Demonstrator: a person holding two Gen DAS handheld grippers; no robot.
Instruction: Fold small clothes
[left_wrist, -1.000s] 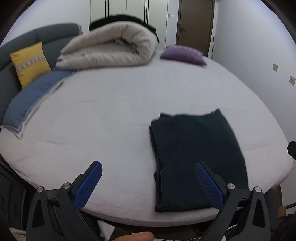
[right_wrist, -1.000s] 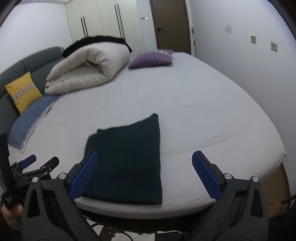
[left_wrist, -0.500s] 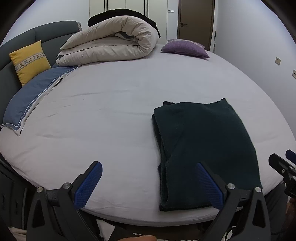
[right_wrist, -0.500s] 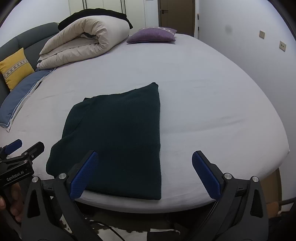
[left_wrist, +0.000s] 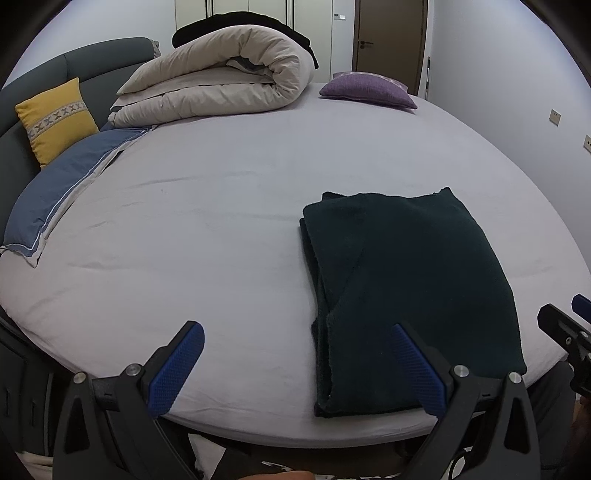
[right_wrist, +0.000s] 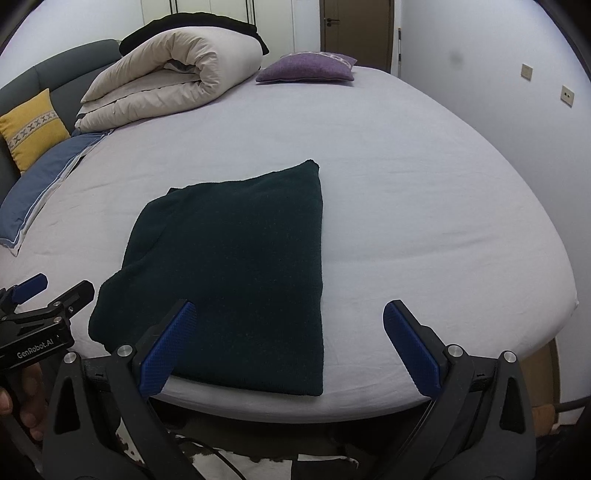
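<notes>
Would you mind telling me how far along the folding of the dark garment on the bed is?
Done: the dark garment lies flat near the front edge of the bed, already folded lengthwise, with stacked layers showing along its left side. In hand: nothing; the left gripper and right gripper are both open, off the cloth. Left: possibly a crosswise fold to make it compact.

"GenRobot.AI" in white letters on the black body of the left hand-held gripper (right_wrist: 29, 291), no other readable text
</notes>
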